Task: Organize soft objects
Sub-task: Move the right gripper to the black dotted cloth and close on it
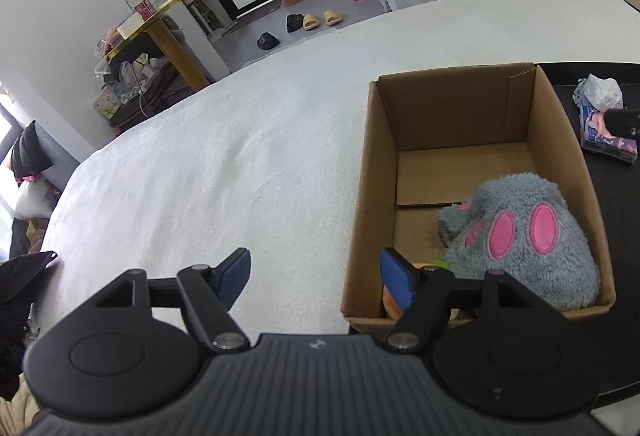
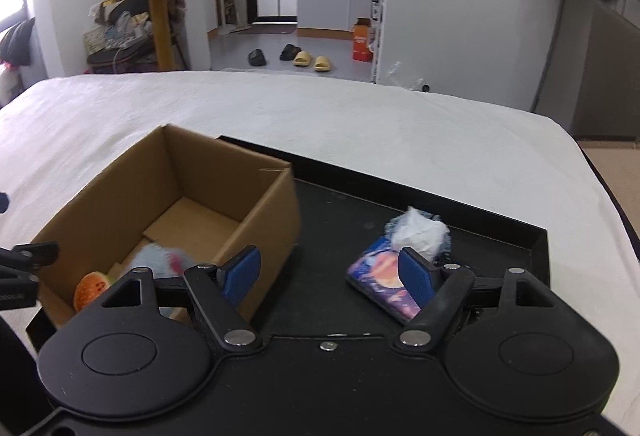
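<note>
White bed [image 2: 360,123]: tissue pack [image 2: 384,284] just beyond right tongs [image 2: 329,278].

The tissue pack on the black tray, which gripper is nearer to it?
Right. The right gripper hangs open just before the tissue pack; the left gripper is across the cardboard box, at its far side.

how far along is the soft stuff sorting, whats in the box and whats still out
Done: the grey plush paw and an orange plush toy lie in the cardboard box. In hand: nothing; the left gripper and right gripper are both open and empty. Left: the tissue pack sits on the black tray, just ahead of the right gripper.
</note>
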`<state>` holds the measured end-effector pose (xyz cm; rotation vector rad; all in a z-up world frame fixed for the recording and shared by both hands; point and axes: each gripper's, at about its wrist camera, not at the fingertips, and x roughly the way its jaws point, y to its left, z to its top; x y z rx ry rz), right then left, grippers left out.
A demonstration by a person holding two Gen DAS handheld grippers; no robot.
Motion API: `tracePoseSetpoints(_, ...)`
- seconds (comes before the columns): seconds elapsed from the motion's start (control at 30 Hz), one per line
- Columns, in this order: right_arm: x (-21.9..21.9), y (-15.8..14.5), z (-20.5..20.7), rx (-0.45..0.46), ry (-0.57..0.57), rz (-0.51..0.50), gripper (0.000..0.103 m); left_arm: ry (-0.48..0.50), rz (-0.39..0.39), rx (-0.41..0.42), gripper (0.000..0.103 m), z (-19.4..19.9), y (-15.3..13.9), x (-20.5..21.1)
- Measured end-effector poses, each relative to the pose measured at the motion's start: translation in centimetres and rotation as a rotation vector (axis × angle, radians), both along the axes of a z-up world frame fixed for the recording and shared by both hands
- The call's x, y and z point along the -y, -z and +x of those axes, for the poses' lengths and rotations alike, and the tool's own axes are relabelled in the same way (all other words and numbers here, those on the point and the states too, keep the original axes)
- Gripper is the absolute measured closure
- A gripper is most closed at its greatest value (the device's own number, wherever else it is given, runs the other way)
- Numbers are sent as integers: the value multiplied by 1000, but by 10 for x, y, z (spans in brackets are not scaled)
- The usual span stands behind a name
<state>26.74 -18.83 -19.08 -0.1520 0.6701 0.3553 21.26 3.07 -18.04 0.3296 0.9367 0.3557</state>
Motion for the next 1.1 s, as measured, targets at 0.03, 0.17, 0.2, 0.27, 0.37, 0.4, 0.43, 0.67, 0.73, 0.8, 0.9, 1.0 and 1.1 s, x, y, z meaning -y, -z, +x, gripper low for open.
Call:
tracePoseSetpoints(0.03,3,0,2,2,7,2,28,-1,10,-5,33,1,0,1)
tracePoseSetpoints(0.17,13,5,12,7,51,-3,28,-10,38,-13,33,5,-1,4)
tracePoseSetpoints(0.2,15,7,15,8,63,-7,28,-12,45,-10,33,5,-2,4)
tracePoseSetpoints(0.27,21,13,21,12,86,-17,28,-24,63,-4,33,8,-5,5)
tracePoseSetpoints(0.37,29,25,28,18,116,-45,30,-56,64,0,33,13,-8,1)
tracePoseSetpoints(0.4,31,28,30,18,118,-52,31,-67,65,1,33,15,-10,0)
tracePoseSetpoints(0.43,33,32,33,17,114,-58,33,-75,70,2,33,17,-11,0)
tracePoseSetpoints(0.67,44,45,48,16,132,-79,44,-106,74,13,33,21,-13,2)
tracePoseSetpoints(0.73,50,49,52,12,145,-77,45,-108,89,7,33,22,-11,5)
tracePoseSetpoints(0.8,57,54,56,1,168,-74,50,-108,98,0,33,24,-9,9)
tracePoseSetpoints(0.9,66,63,62,-44,196,-70,59,-107,90,-4,33,26,-8,12)
tracePoseSetpoints(1.0,69,66,63,-49,197,-69,80,-107,86,-9,33,27,-8,15)
tracePoseSetpoints(1.1,69,66,63,-75,186,-82,103,-94,86,-3,33,25,-9,20)
